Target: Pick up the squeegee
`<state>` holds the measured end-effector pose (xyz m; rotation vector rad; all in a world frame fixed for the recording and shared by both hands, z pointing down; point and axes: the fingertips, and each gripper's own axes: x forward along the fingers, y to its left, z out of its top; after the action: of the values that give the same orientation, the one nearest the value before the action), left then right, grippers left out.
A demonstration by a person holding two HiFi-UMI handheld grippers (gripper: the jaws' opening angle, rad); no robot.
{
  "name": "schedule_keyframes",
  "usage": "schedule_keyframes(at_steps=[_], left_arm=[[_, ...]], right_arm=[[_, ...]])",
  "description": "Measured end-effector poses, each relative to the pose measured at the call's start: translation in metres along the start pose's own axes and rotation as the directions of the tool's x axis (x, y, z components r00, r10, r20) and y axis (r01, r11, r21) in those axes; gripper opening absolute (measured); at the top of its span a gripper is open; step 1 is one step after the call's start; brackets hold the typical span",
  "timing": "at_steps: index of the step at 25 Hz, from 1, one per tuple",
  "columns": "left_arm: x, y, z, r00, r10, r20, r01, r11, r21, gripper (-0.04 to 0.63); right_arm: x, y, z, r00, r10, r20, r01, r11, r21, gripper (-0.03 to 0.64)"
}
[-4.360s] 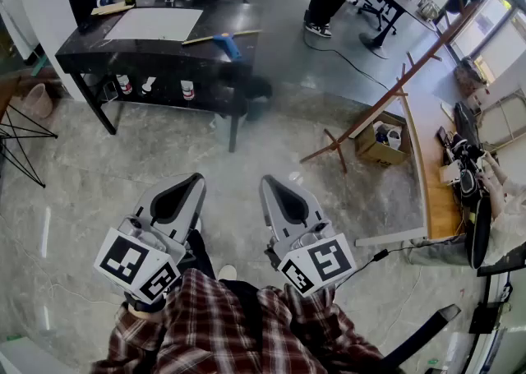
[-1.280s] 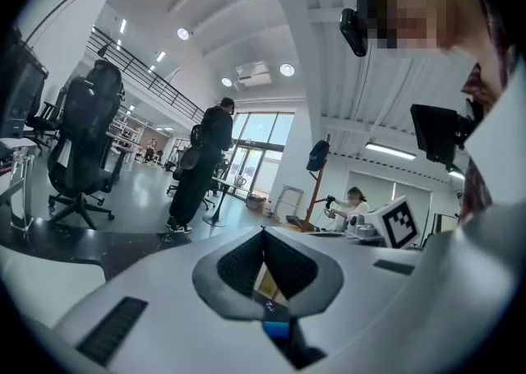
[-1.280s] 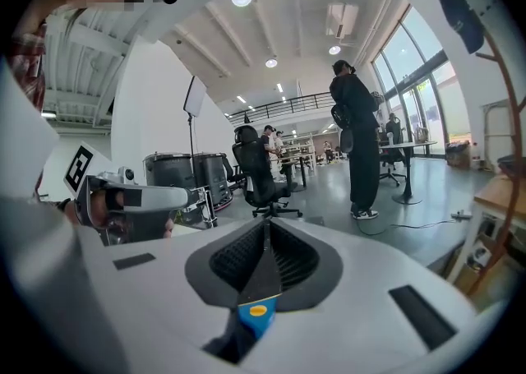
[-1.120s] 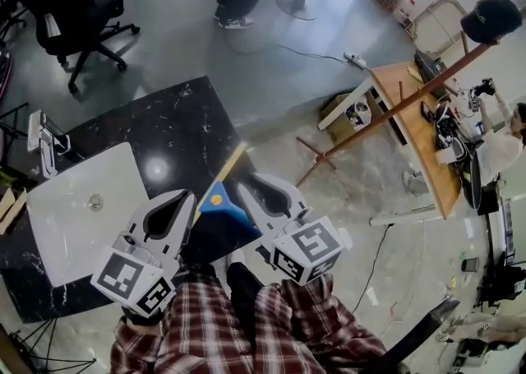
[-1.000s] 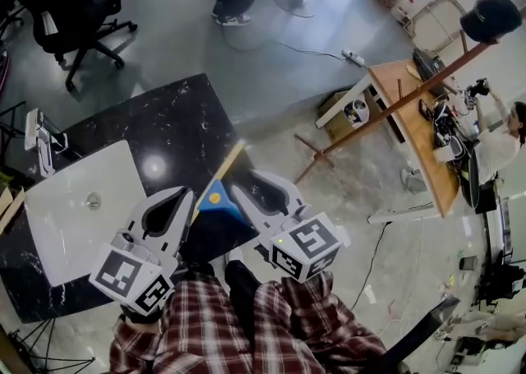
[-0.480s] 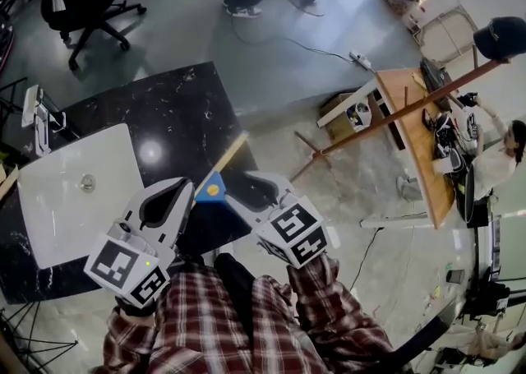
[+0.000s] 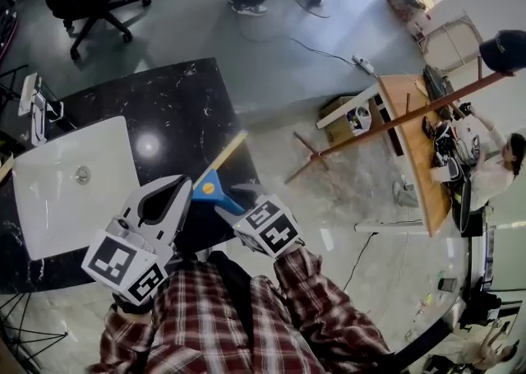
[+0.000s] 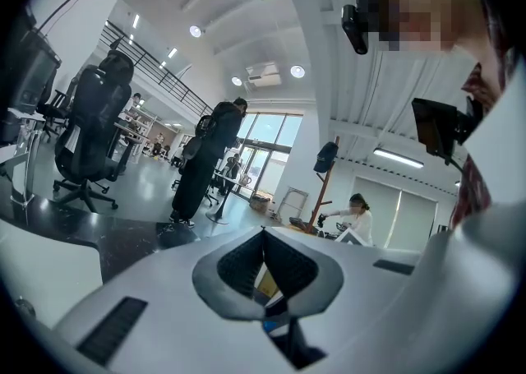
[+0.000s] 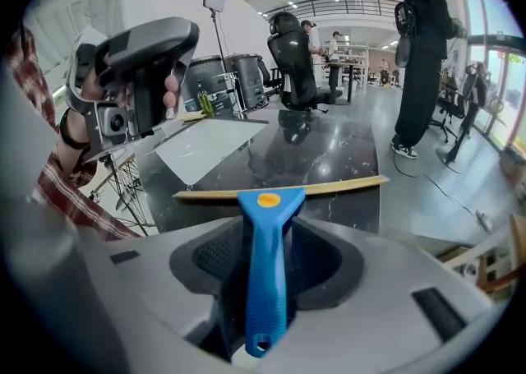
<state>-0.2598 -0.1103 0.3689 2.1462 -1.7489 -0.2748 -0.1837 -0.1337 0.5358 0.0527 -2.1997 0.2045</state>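
The right gripper's [image 9: 268,239] fingers grasp the blue squeegee's [image 7: 209,188] handle at the black surface's [image 7: 177,109] edge. The left gripper's [image 8: 263,237] fingers are clenched, empty.

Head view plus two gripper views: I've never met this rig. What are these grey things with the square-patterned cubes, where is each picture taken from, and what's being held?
There is no robot here. A person holds a grey hand tool with two fingers in each hand, and the patterned cubes are part of those tools. The head view looks down from a camera on the person's head. Each gripper view rides on one tool and looks along its fingers. Below is a glossy black marble-patterned table with a flat white board on it. The right gripper has its fingers closed on the handle of the blue squeegee with a pale yellow blade. The left gripper has its fingers together, with nothing between them.
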Motion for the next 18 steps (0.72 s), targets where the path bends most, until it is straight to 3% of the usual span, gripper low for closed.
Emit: schedule_keyframes(at_steps=[9, 18], left_arm=[[0.005, 0.004, -0.006, 1.0, 0.011, -0.009, -0.011, 1.0, -0.015, 0.011], [-0.001, 0.009, -0.003, 1.0, 0.025, -0.008, -0.026, 1.0, -0.009, 0.011]], right_arm=[[0.025, -0.004, -0.022, 0.994, -0.02, -0.106, 0.016, 0.999, -0.036, 0.176], [0.027, -0.007, -0.022, 0.994, -0.042, -0.097, 0.04, 0.999, -0.021, 0.138]])
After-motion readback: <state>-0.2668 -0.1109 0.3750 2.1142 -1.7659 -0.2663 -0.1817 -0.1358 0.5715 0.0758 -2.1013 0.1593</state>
